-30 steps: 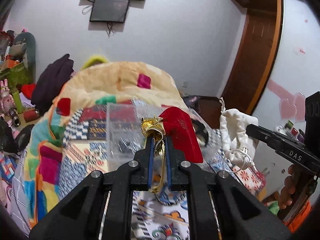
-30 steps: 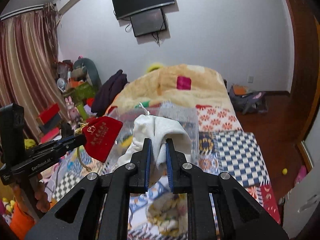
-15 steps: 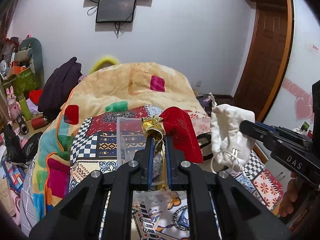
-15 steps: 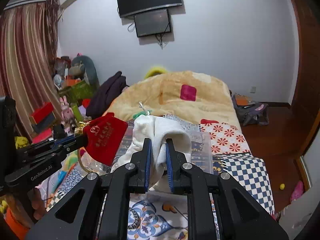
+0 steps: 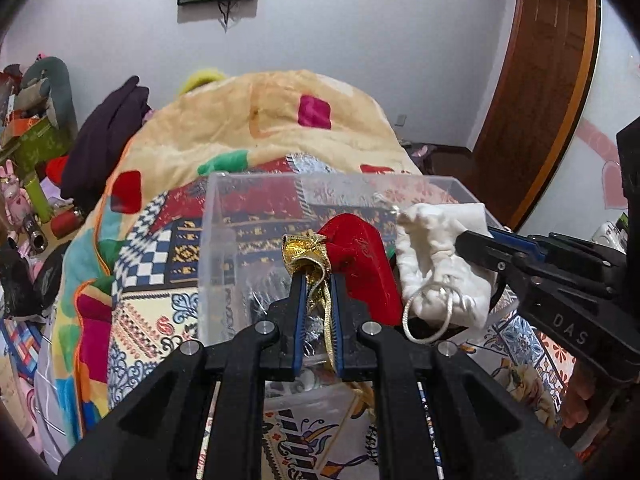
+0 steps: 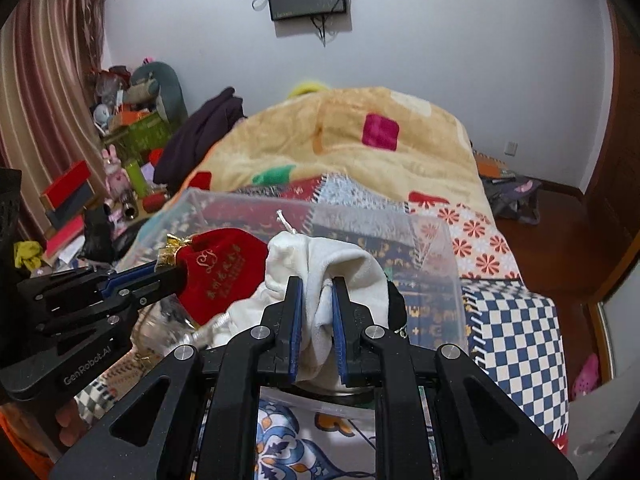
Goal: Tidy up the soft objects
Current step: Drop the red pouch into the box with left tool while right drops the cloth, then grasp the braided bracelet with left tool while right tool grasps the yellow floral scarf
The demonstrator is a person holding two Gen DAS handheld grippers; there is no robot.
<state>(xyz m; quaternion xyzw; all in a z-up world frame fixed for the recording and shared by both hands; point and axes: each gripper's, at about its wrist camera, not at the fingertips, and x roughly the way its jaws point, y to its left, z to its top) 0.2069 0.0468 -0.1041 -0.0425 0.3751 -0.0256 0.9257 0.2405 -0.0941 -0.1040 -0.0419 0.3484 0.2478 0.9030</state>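
Note:
My left gripper [image 5: 315, 280] is shut on the gold-trimmed neck of a red velvet pouch [image 5: 362, 258]; it also shows in the right wrist view [image 6: 222, 270]. My right gripper [image 6: 316, 286] is shut on a white drawstring pouch [image 6: 340, 268], also seen in the left wrist view [image 5: 440, 264]. Both pouches hang side by side over a clear plastic box [image 5: 224, 216] on the bed; its rim also shows in the right wrist view [image 6: 448, 248]. Something dark lies in the box under the white pouch.
The box sits on a patchwork quilt [image 5: 132, 312] with a yellow blanket [image 6: 360, 140] heaped behind. Toys and boxes crowd the left side [image 6: 120, 128]. A dark garment [image 5: 104, 140] lies by the blanket. A wooden door [image 5: 540, 80] stands at the right.
Both grippers have tilted down and moved forward over the clear box, still holding their pouches. The pouches now hang closer together above the box's opening.

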